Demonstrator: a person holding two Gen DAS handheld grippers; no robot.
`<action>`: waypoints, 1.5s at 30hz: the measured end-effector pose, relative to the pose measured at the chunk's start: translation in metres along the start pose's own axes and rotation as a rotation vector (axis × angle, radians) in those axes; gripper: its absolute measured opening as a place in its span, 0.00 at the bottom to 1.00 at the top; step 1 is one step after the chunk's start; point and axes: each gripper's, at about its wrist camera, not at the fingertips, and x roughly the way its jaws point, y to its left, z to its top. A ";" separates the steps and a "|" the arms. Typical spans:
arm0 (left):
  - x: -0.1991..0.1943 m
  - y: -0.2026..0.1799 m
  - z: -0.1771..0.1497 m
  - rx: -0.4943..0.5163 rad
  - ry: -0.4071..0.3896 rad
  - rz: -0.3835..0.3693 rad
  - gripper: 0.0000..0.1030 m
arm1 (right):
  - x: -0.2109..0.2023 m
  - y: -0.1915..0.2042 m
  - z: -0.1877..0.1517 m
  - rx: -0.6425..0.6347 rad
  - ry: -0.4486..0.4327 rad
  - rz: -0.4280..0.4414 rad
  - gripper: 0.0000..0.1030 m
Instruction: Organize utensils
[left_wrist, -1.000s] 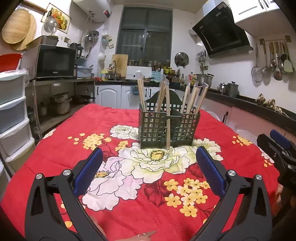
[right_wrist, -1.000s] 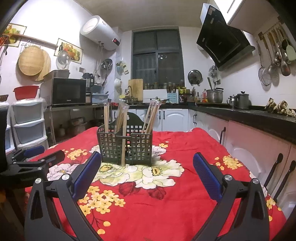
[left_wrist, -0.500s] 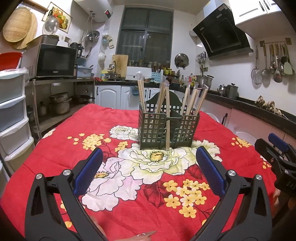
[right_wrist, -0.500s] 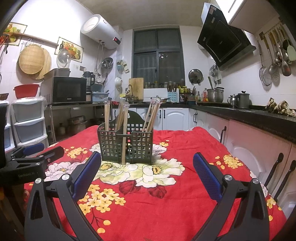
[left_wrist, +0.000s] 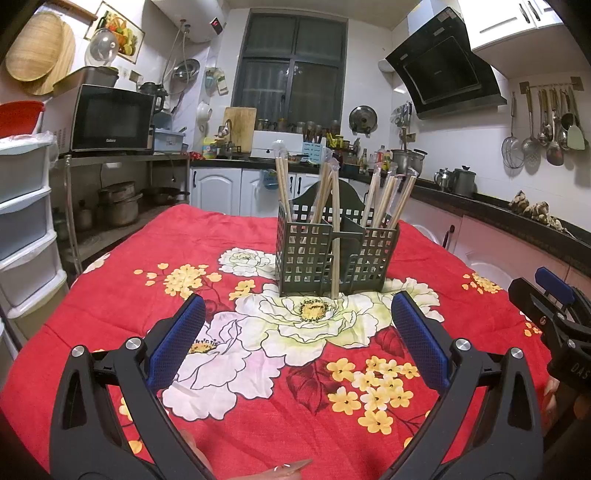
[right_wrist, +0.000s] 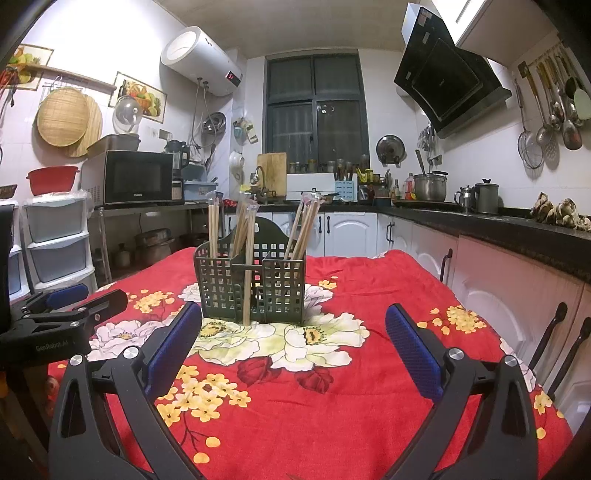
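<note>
A dark green grid utensil holder (left_wrist: 334, 254) stands on the red flowered tablecloth (left_wrist: 258, 398), filled with several pairs of wrapped wooden chopsticks (left_wrist: 384, 195). One chopstick pair (left_wrist: 335, 240) leans against the holder's front, its foot on the cloth. It also shows in the right wrist view (right_wrist: 248, 273), with the holder (right_wrist: 255, 284) there. My left gripper (left_wrist: 297, 343) is open and empty, short of the holder. My right gripper (right_wrist: 293, 350) is open and empty too, also short of it.
The right gripper shows at the left view's right edge (left_wrist: 554, 314); the left gripper at the right view's left edge (right_wrist: 62, 314). Plastic drawers (left_wrist: 26, 221) and a microwave shelf (left_wrist: 110, 122) stand left. Counter and cabinets (right_wrist: 517, 258) run along the right.
Both views have barely shifted. The right gripper has drawn slightly back and down at the left view's edge. The holder and chopsticks have not moved.
</note>
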 end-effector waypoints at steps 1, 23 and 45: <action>0.000 0.000 0.001 0.002 -0.001 0.000 0.90 | 0.000 0.000 0.000 0.000 0.000 0.000 0.94; 0.001 0.002 -0.001 -0.003 0.001 0.001 0.90 | 0.001 -0.001 -0.001 0.000 0.001 0.001 0.94; 0.028 0.045 0.021 -0.113 0.181 0.113 0.90 | 0.025 -0.033 0.003 0.054 0.150 -0.081 0.94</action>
